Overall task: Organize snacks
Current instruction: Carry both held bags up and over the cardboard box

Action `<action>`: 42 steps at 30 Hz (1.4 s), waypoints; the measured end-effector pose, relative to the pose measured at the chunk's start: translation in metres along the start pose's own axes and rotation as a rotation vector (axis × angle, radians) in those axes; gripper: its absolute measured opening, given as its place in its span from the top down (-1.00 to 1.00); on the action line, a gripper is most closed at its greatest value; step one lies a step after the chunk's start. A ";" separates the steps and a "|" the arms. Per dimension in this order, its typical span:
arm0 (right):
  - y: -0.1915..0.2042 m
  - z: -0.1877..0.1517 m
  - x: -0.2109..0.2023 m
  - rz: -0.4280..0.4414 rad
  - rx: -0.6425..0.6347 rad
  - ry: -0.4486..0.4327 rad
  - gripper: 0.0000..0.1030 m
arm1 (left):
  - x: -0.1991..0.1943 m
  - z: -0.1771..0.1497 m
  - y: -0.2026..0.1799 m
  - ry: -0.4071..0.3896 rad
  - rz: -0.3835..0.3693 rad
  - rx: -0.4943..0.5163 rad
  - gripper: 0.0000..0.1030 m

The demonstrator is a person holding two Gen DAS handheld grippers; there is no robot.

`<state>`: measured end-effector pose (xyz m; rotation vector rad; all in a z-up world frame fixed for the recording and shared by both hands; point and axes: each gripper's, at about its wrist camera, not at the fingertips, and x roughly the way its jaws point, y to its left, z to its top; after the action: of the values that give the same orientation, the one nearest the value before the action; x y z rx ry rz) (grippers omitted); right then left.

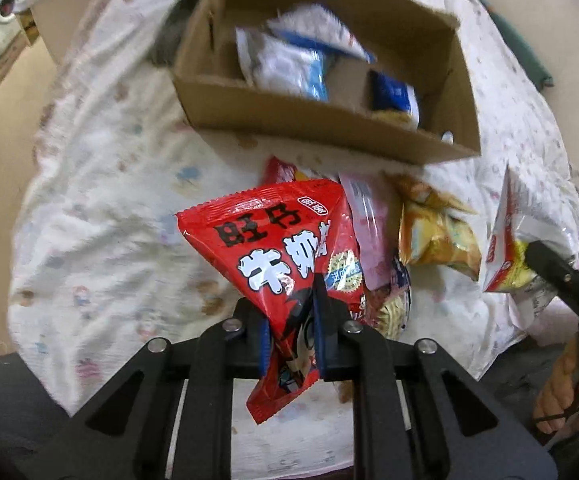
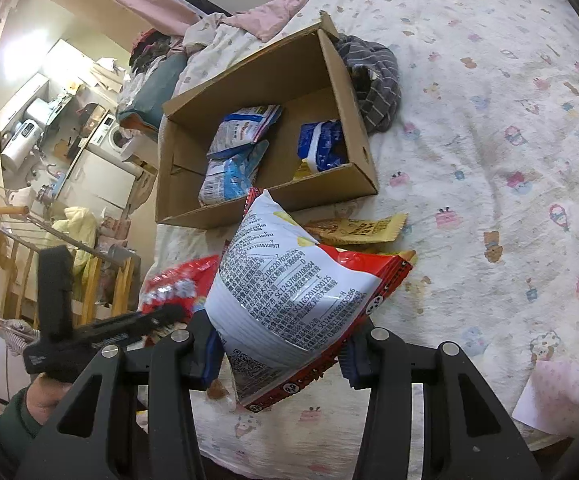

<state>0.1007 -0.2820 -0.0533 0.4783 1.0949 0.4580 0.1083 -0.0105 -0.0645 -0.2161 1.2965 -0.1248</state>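
Your left gripper [image 1: 292, 320] pinching the red milk-candy bag [image 1: 273, 240], your right gripper [image 2: 281, 344] clamped on the white-backed chip bag [image 2: 289, 288], cardboard box [image 2: 329, 184] on the bed [image 2: 489, 160] beyond.

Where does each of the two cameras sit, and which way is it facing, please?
Left wrist: on the left gripper, facing down at its red bag, the bed and the box; the right gripper and a hand show.
Right wrist: on the right gripper, facing its white bag and the box; the left gripper and a sleeve show.
Shared: box, both bags.
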 end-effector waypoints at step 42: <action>0.031 0.127 0.034 -0.014 -0.069 -0.083 0.07 | -0.042 0.150 -0.026 -0.231 0.045 0.144 0.74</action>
<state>0.2265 -0.2553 -0.0118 0.4246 0.9984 0.4581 0.2423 -0.0132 0.0194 -0.0756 1.0569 -0.1495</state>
